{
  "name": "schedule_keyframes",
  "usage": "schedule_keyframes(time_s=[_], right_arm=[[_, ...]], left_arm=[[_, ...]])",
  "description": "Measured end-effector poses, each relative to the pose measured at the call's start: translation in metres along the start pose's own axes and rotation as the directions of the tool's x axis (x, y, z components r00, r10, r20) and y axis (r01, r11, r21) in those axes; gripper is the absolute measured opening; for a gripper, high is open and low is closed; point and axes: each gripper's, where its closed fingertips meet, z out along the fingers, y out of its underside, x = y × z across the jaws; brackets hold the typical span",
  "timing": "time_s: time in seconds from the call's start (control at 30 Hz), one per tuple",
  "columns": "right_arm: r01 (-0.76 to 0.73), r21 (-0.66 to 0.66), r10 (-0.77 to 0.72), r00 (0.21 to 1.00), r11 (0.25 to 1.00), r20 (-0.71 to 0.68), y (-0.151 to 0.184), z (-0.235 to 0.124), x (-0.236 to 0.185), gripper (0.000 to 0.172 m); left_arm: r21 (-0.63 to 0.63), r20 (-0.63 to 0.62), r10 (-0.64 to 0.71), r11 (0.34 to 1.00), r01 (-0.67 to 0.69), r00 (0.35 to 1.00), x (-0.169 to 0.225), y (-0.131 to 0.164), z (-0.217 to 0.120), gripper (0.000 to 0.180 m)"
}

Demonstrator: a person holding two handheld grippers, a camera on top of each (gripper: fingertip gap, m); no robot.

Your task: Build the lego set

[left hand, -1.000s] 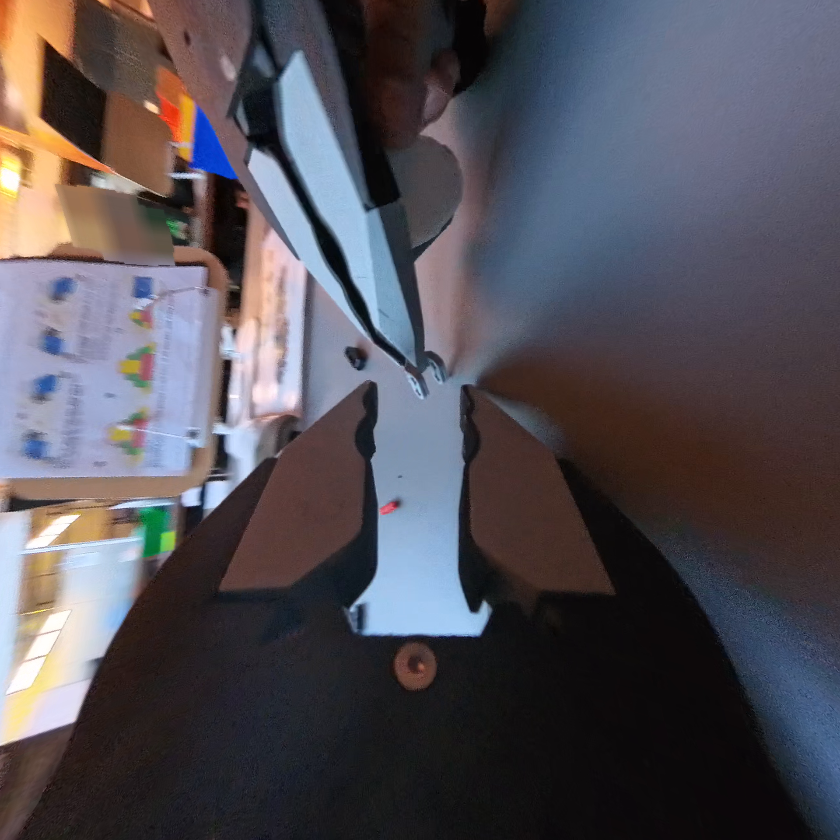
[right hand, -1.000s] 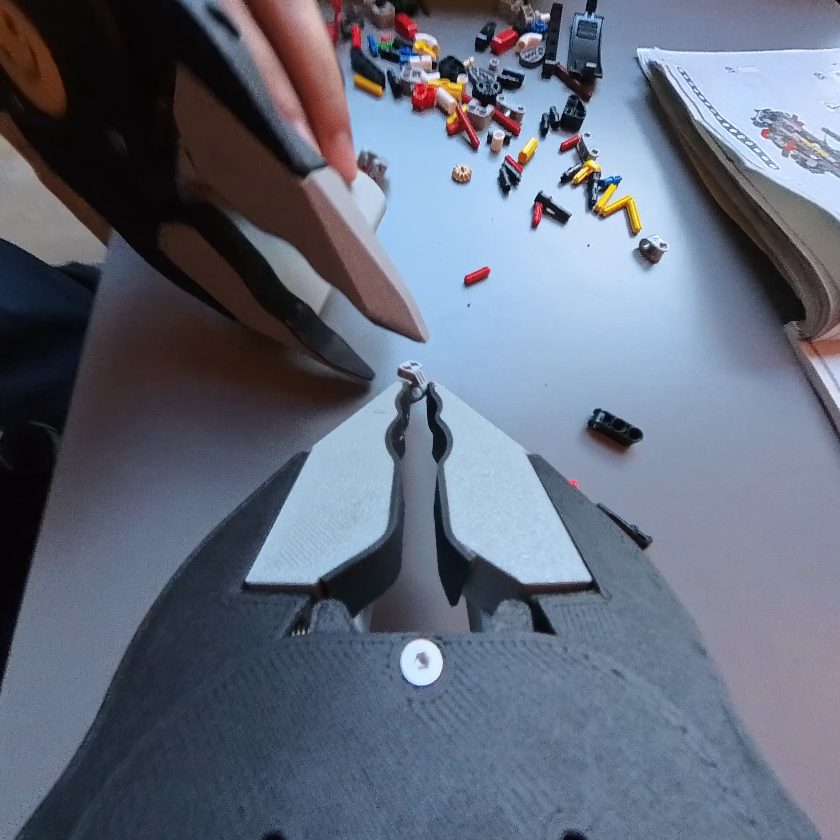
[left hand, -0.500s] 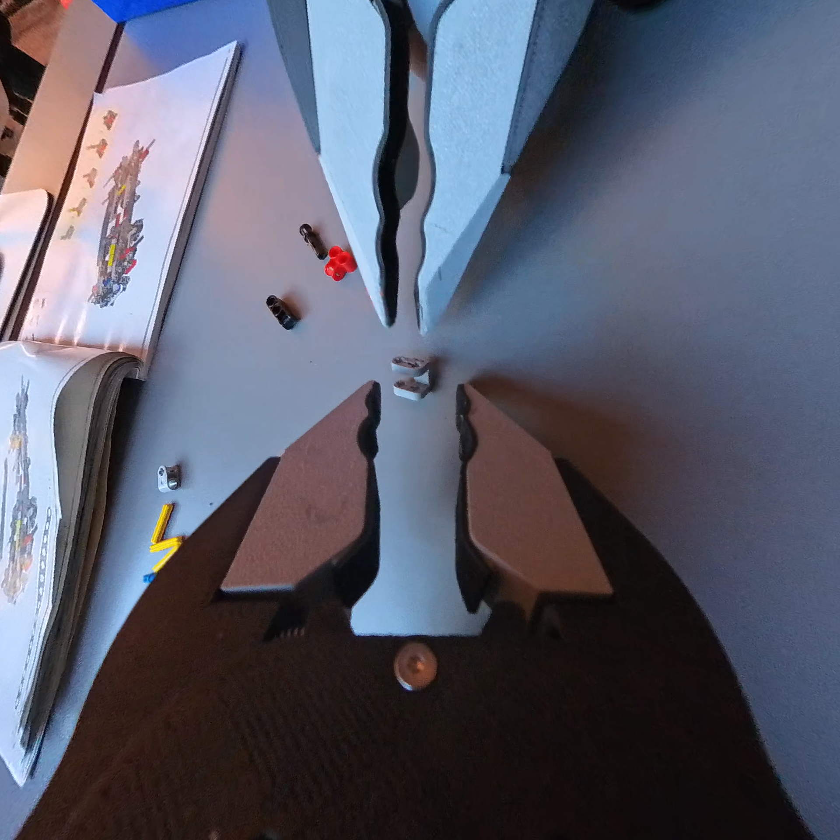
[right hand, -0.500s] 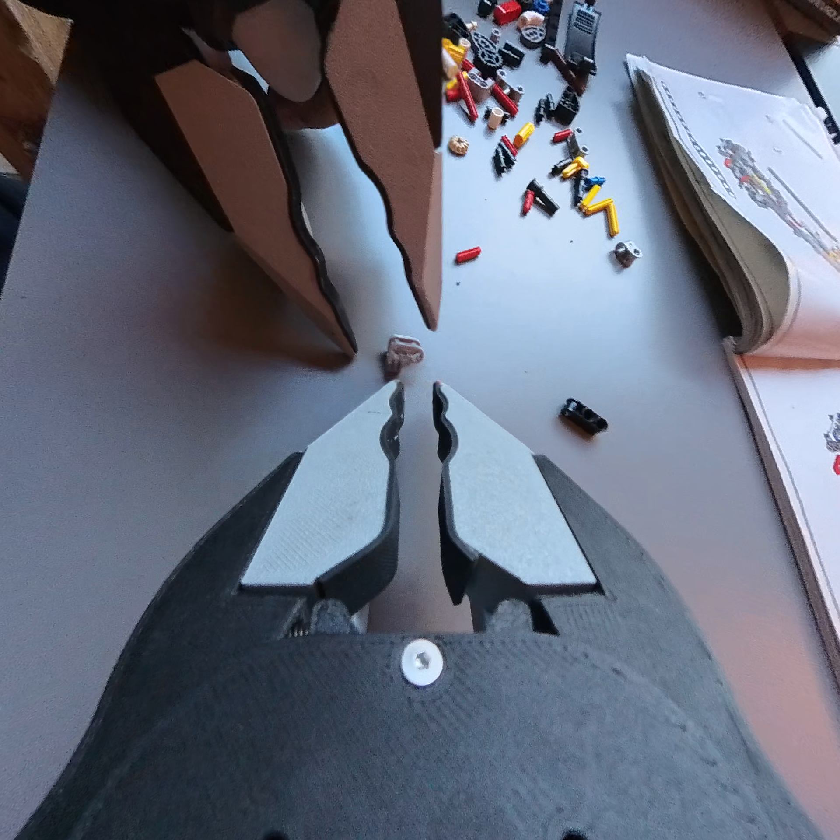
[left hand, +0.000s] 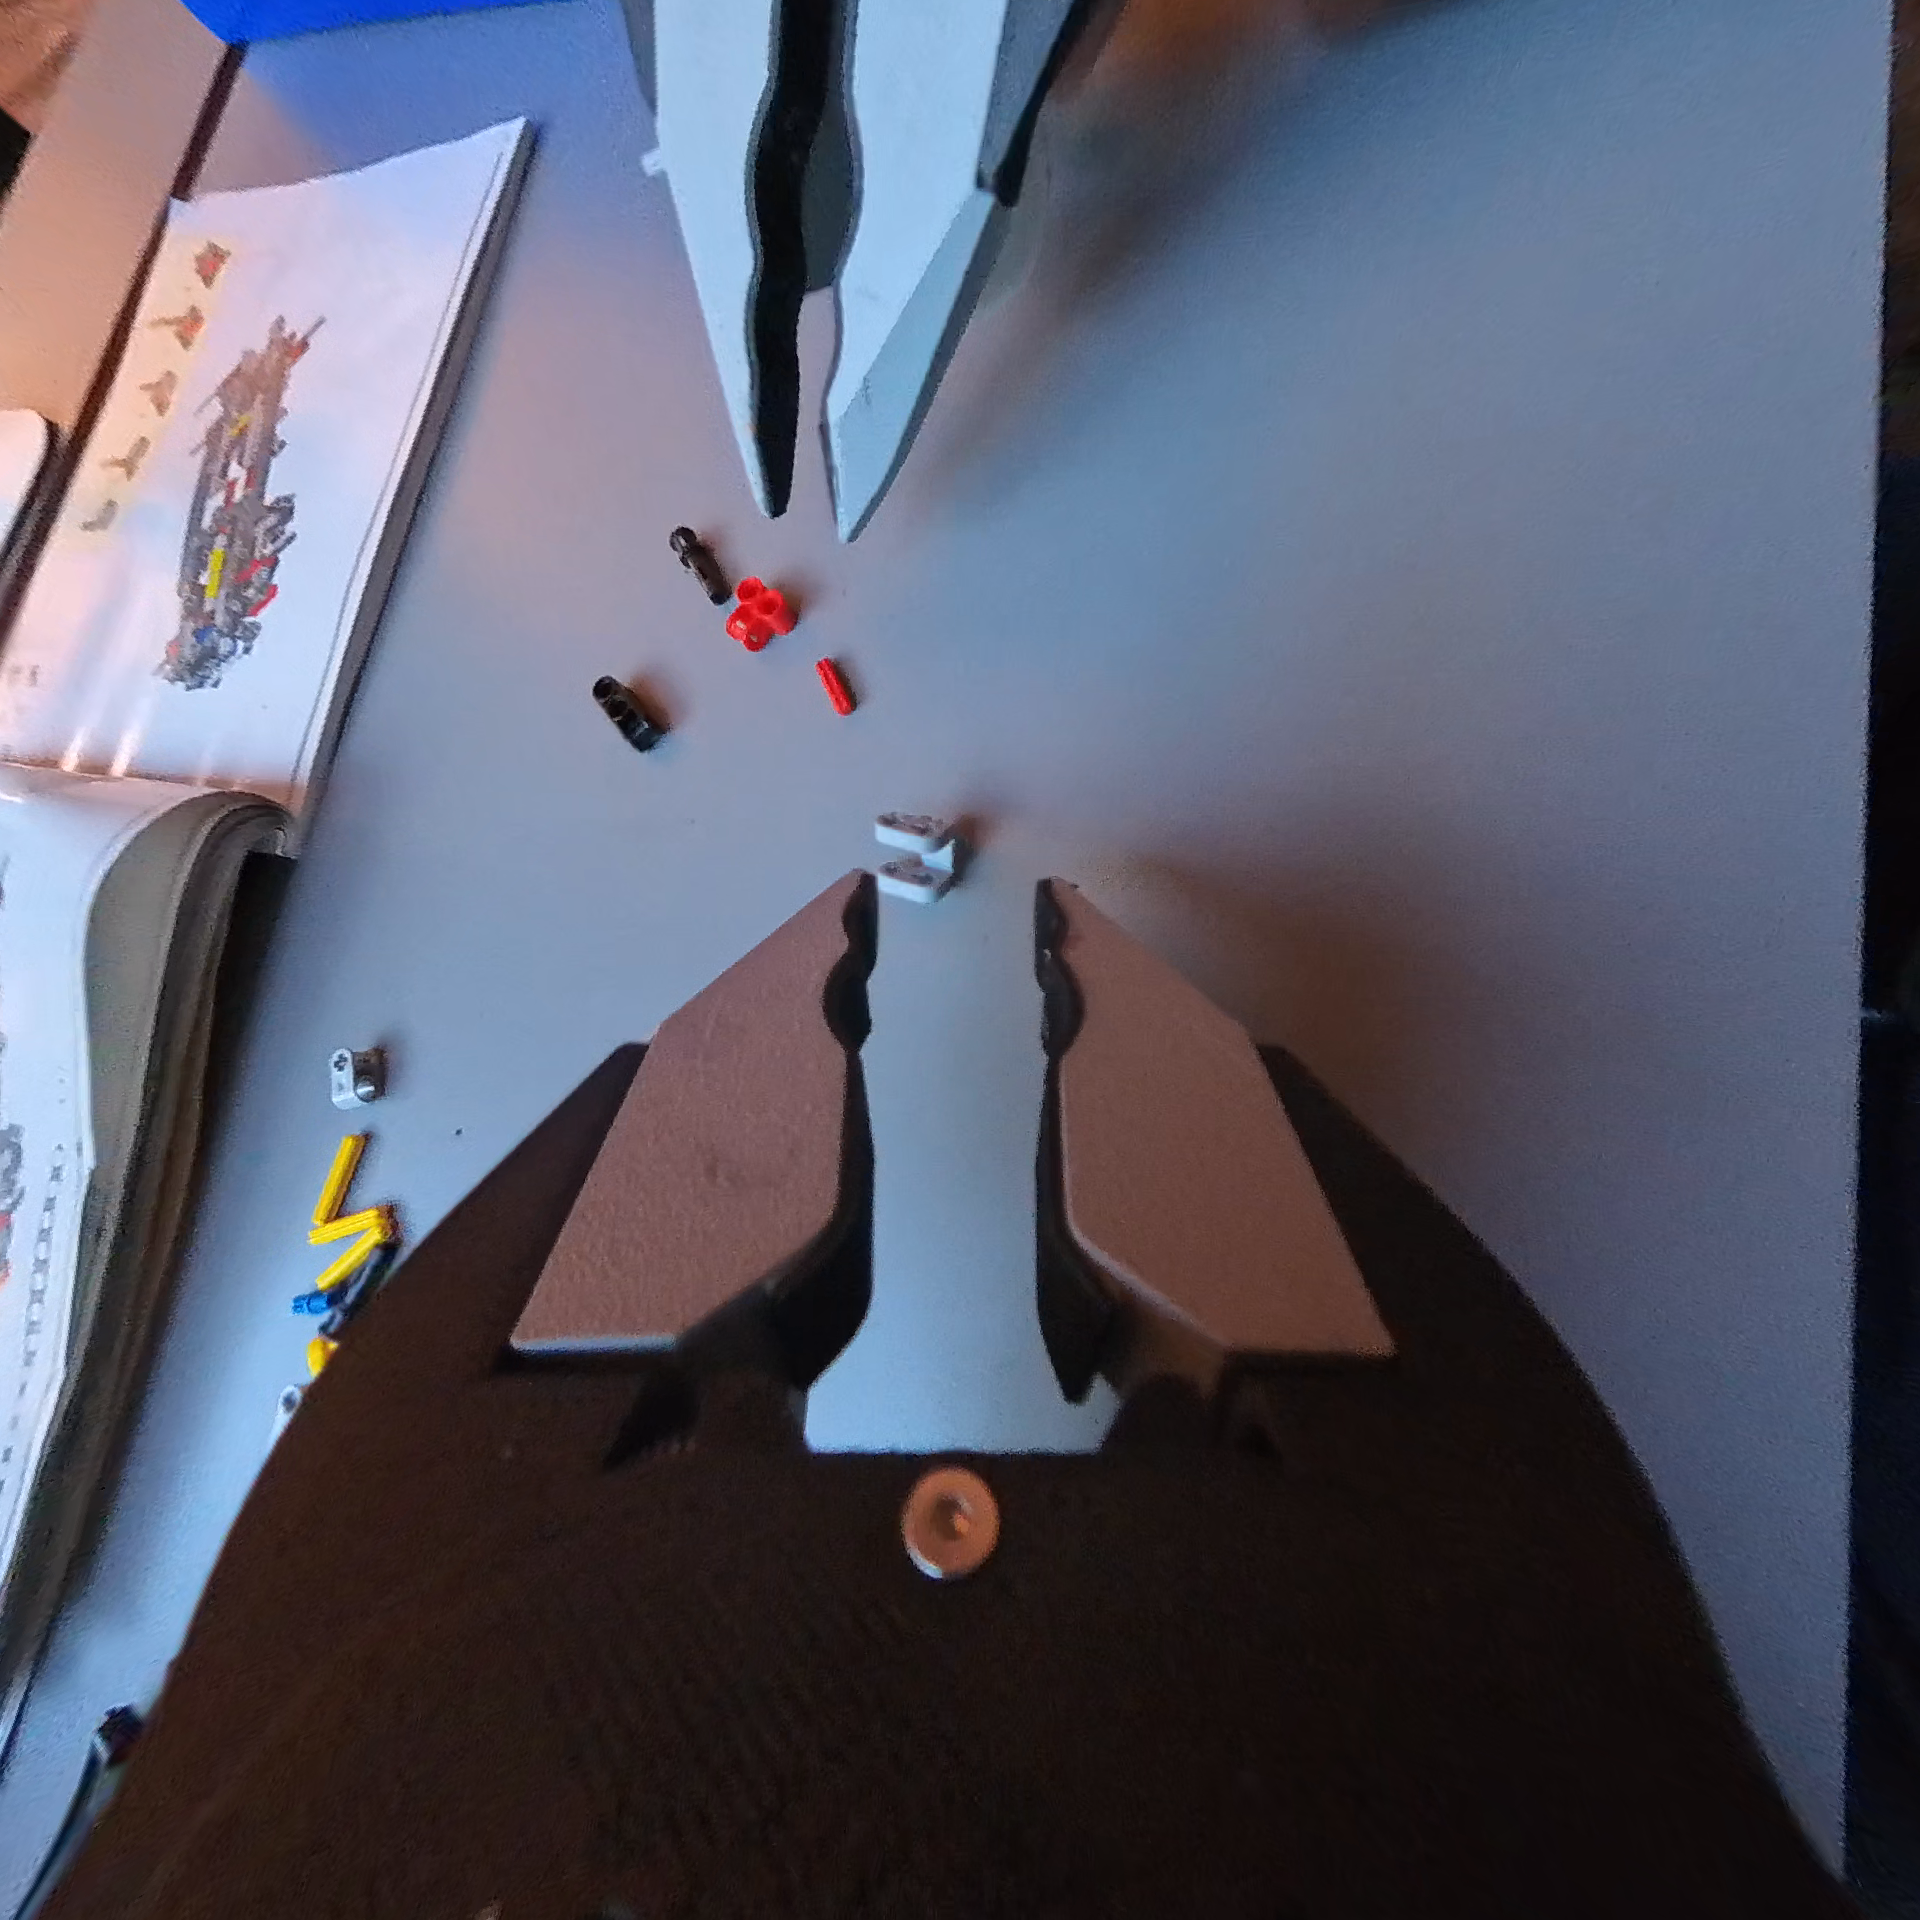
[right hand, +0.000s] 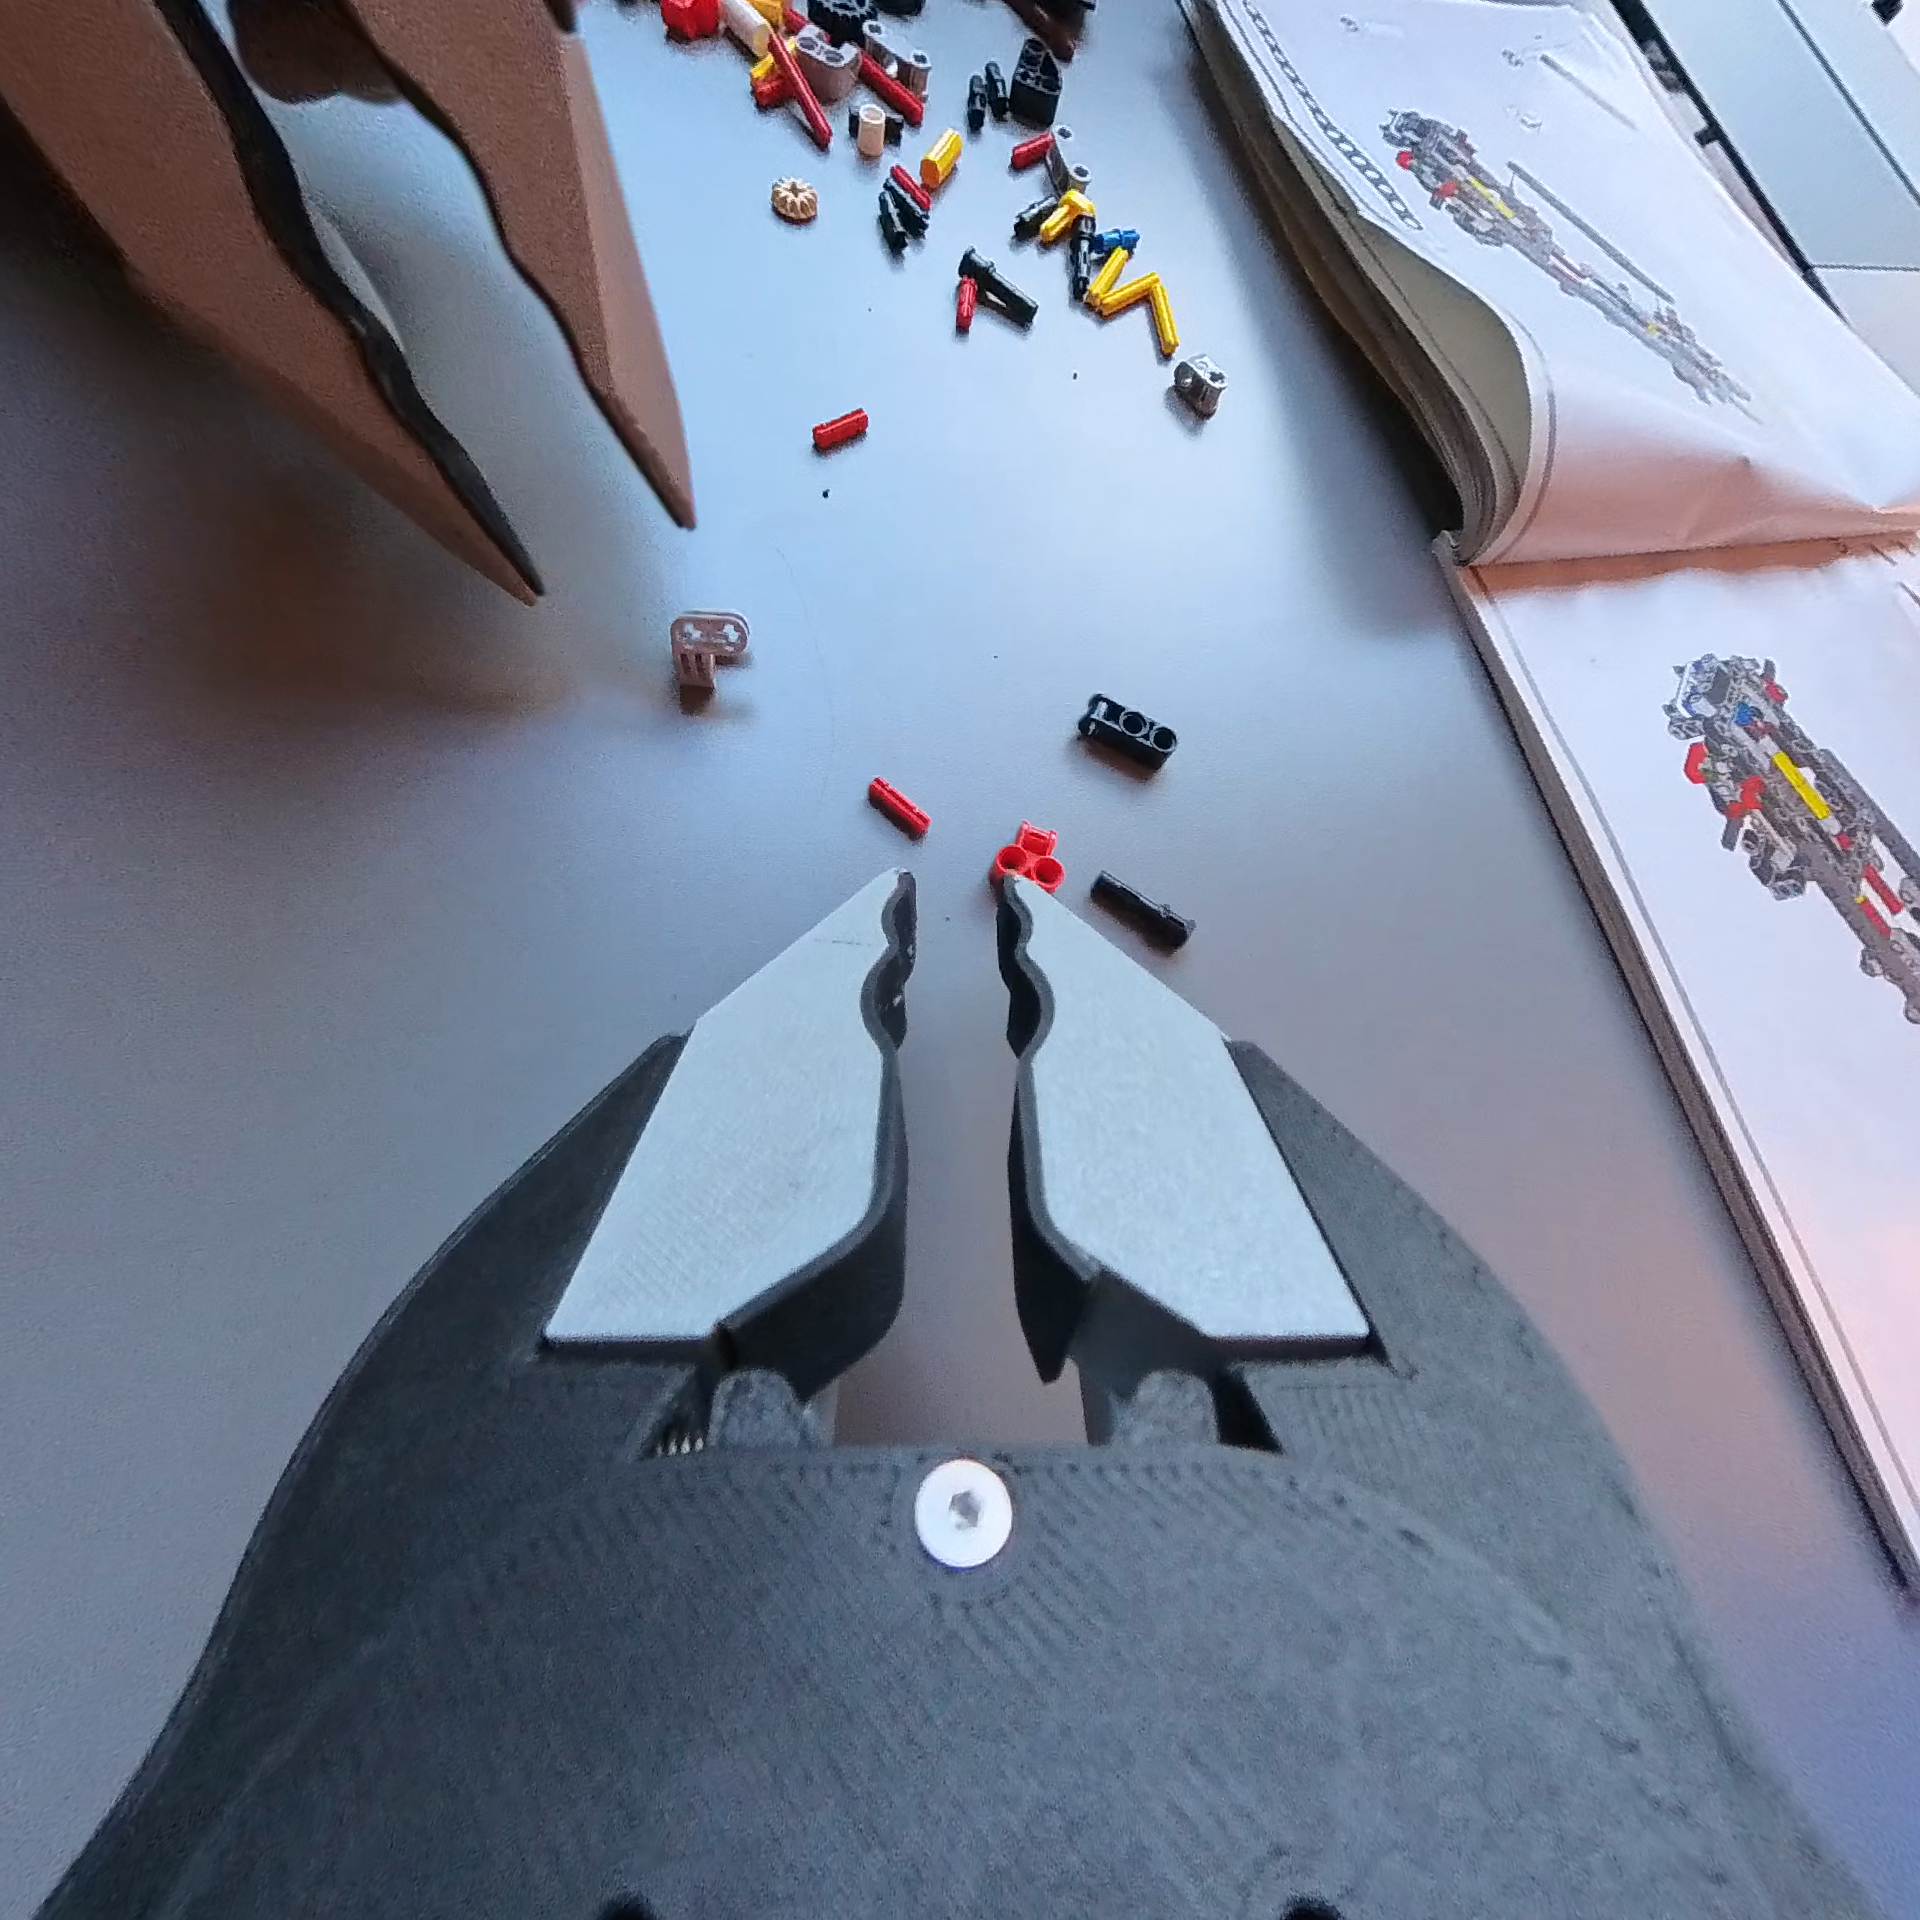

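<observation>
Grey table (left hand: 1455,520), right gripper (right hand: 956,883) withdrawn, now parted (bare), grey piece (left hand: 914,857) released

grippers: 2 (left hand: 956,883) (right hand: 951,883) | grey bracket: 1 (left hand: 914,854) | red pins: 2 (right hand: 899,807) (right hand: 840,429) | red connector: 1 (right hand: 1027,854) | booklets: 2 (right hand: 1558,312) (right hand: 1714,831)

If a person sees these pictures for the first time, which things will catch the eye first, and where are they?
First, the two open, empty grippers facing each other over the grey table: the brown-fingered left gripper and the grey-fingered right gripper. Between them lies a small light grey angled piece, just ahead of the left fingertips. Then the bright scatter of small parts behind, beside an open instruction booklet.
</observation>
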Motion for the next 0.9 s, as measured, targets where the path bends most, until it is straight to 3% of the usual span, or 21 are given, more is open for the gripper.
schedule_keyframes(time_s=[0.23,0.9], right_arm=[[0.035,-0.020,-0.035,0.999,0.999,0.017,-0.001,0.007,-0.010,0.012],[-0.002,-0.036,0.003,1.000,0.999,0.020,0.004,0.009,-0.006,0.013]], left_arm=[[0.017,-0.115,-0.013,1.000,0.015,0.993,0.005,0.003,0.012,0.028],[0.018,-0.193,-0.127,0.991,0.133,0.973,0.015,0.001,0.019,0.029]])
